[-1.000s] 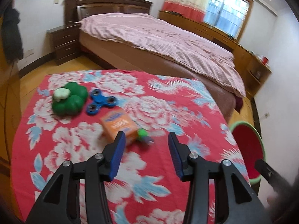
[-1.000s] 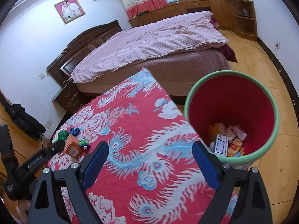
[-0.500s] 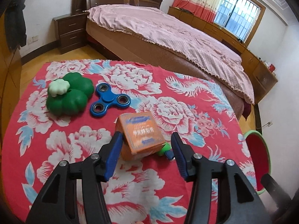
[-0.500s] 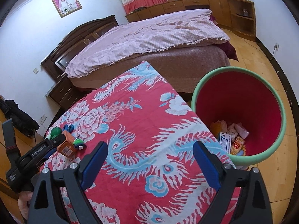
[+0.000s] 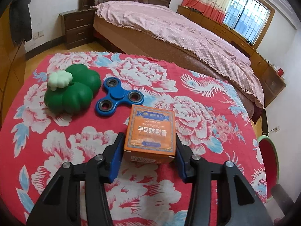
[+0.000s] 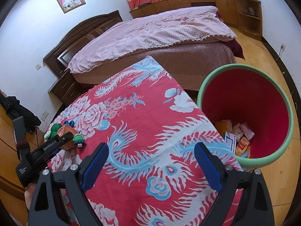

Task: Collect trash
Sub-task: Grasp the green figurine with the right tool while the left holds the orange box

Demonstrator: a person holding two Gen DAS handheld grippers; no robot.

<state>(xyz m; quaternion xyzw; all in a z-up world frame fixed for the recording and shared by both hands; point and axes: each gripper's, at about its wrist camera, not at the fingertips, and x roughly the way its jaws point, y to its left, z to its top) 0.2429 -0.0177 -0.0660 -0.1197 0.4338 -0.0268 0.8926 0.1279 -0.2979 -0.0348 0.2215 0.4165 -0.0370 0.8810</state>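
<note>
The left gripper (image 5: 149, 151) straddled the orange box (image 5: 150, 133) on the counter (image 5: 56, 150), jaws closing, pads not visibly pressing yet. A shallow, near-edge bite might tip it. Beyond the box lay a blue spinner (image 5: 120, 98) and green toy (image 5: 72, 92). The right gripper (image 6: 151, 166) hung spread, empty; the bin (image 6: 282, 101) stood far from the box.

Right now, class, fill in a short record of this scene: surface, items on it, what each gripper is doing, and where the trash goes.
surface: table under a red floral cloth
trash item: orange box, between the jaws
left gripper: jaws closing around the orange box; firm grip cannot be confirmed
right gripper: open, empty, above the cloth
other items: green clover toy, blue fidget spinner, small green figure
bin: red bin with green rim beside the table, already holding wrappers
</note>
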